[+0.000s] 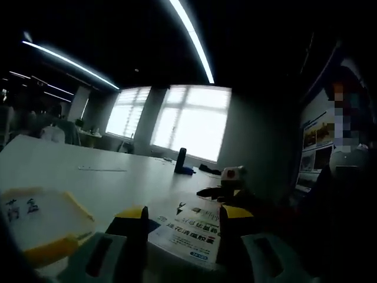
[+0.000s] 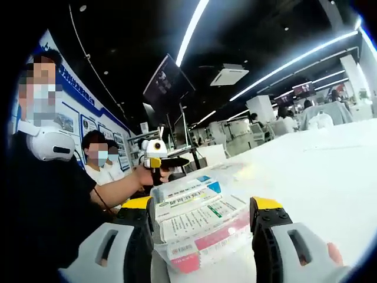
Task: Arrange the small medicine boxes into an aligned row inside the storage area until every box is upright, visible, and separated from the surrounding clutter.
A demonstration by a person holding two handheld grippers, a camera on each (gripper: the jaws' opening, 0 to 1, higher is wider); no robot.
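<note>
A white medicine box (image 1: 187, 231) with blue and black print lies tilted between the yellow-tipped jaws of my left gripper (image 1: 184, 213); both jaws press its sides. To its left stands a yellow-rimmed basket (image 1: 56, 247) with a white label. In the right gripper view, a clear plastic tray (image 2: 203, 253) stacked with several medicine boxes (image 2: 197, 215) fills the gap of my right gripper (image 2: 203, 207), touching both jaws. A pink-ended box sits lowest in the stack.
A person in dark clothes with a white headset (image 2: 50, 144) faces me, and their hand holds a small white-and-yellow device (image 2: 156, 154) (image 1: 231, 175) over the white table (image 1: 100, 177) (image 2: 318, 171). A black bottle (image 1: 181, 160) stands farther back. Another person sits behind.
</note>
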